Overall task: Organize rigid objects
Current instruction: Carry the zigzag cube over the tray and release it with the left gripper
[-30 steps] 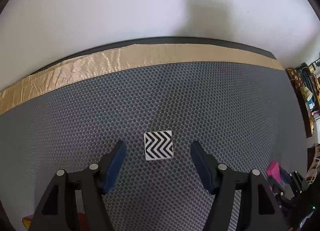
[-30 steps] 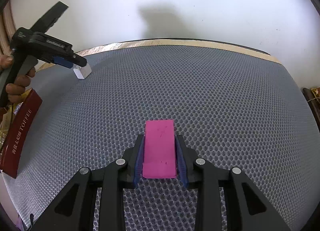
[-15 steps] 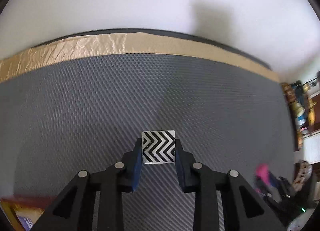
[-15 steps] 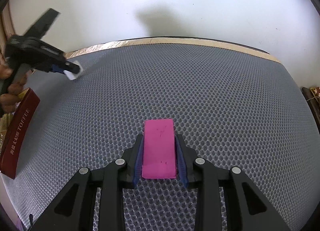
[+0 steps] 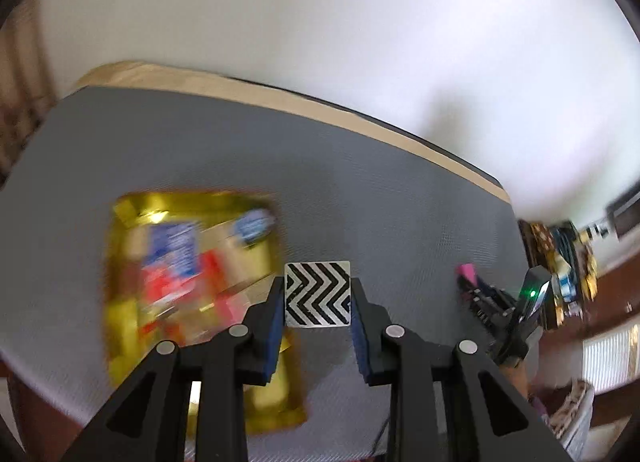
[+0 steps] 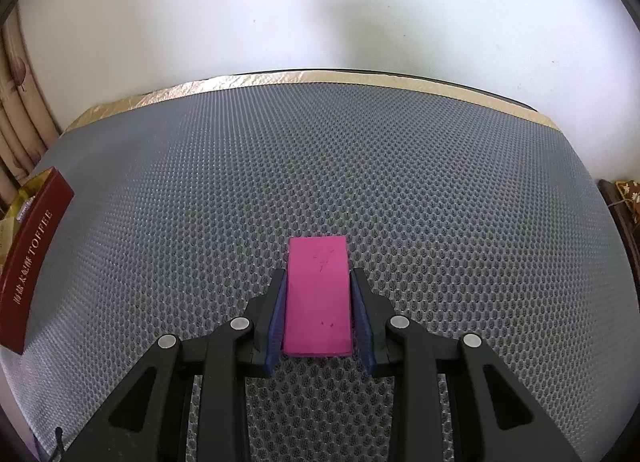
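Grey honeycomb mesh mat: covers the table, tan tape strip along its far edge.
Gold tray of wrapped sweets: blurred, on the mat's left.
Dark red toffee box: at the left edge.
Left gripper: clamped on a chevron-patterned block, raised beside the tray.
Right gripper: clamped on a magenta block over the mat's near middle.

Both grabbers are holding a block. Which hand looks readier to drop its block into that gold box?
Probably the left. Its left gripper, clamped on the zigzag block, is right beside the gold box. The right gripper holds the pink block over bare mat.
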Available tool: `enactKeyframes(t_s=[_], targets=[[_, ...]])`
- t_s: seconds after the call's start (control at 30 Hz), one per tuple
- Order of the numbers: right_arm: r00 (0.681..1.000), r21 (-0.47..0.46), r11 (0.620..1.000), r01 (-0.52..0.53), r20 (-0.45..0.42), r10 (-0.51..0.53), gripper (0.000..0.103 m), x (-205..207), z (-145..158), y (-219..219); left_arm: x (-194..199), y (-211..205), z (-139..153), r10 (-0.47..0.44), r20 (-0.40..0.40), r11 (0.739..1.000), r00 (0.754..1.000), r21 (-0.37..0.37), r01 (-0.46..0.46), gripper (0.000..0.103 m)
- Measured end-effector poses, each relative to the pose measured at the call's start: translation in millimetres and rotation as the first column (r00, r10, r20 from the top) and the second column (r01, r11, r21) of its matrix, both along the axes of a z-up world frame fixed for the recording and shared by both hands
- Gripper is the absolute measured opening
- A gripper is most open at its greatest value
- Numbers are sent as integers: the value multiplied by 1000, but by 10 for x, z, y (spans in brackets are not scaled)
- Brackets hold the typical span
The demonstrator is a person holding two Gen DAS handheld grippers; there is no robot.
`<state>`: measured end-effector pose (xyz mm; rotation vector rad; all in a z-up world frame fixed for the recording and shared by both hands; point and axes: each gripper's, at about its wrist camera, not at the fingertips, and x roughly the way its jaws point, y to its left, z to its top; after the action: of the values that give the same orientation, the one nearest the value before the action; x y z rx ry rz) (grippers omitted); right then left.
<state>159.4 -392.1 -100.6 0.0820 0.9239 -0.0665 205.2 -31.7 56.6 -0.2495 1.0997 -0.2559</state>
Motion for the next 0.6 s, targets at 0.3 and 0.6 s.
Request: enactKeyframes(t_s=[0.3, 0.6], targets=[[1000, -16, 1000, 25, -19, -25, 29, 46, 30, 112, -625, 781, -252, 120, -38, 986, 992, 122, -114, 30], [999, -28, 999, 37, -30, -38, 29, 3, 17, 228, -448, 887, -755, 124, -73, 973, 990, 207, -106, 30]])
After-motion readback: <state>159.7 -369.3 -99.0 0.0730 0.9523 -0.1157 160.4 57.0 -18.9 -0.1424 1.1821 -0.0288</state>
